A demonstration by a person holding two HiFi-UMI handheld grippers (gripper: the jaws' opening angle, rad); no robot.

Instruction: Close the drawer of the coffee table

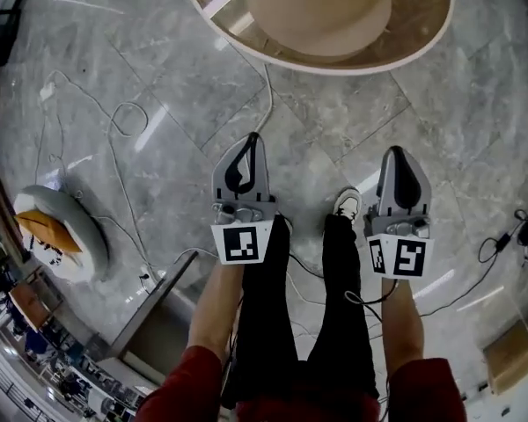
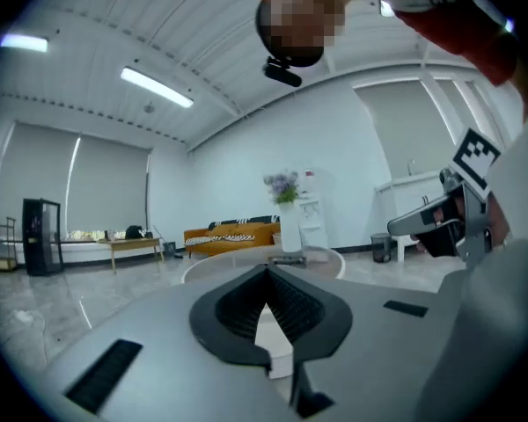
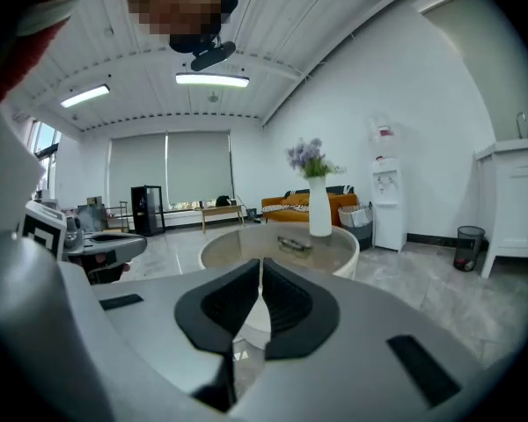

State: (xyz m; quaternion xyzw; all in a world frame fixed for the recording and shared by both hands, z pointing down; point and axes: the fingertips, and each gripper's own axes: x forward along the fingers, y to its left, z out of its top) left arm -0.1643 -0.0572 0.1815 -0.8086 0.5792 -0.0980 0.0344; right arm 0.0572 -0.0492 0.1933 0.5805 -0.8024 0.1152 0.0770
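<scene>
Straight ahead sits the worktop (image 1: 405, 33), and I can't see its drawer from any view. Left claw (image 1: 252, 141) and right claw (image 1: 396, 152) are both pinched closed, empty, well short of it. Looks like the approach step. Next up: find the drawer front and push it in.

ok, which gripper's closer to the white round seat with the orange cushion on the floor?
Left. The left gripper is to the right of the white round seat in the head view. The right gripper is farther right again, beyond the person's legs.
</scene>
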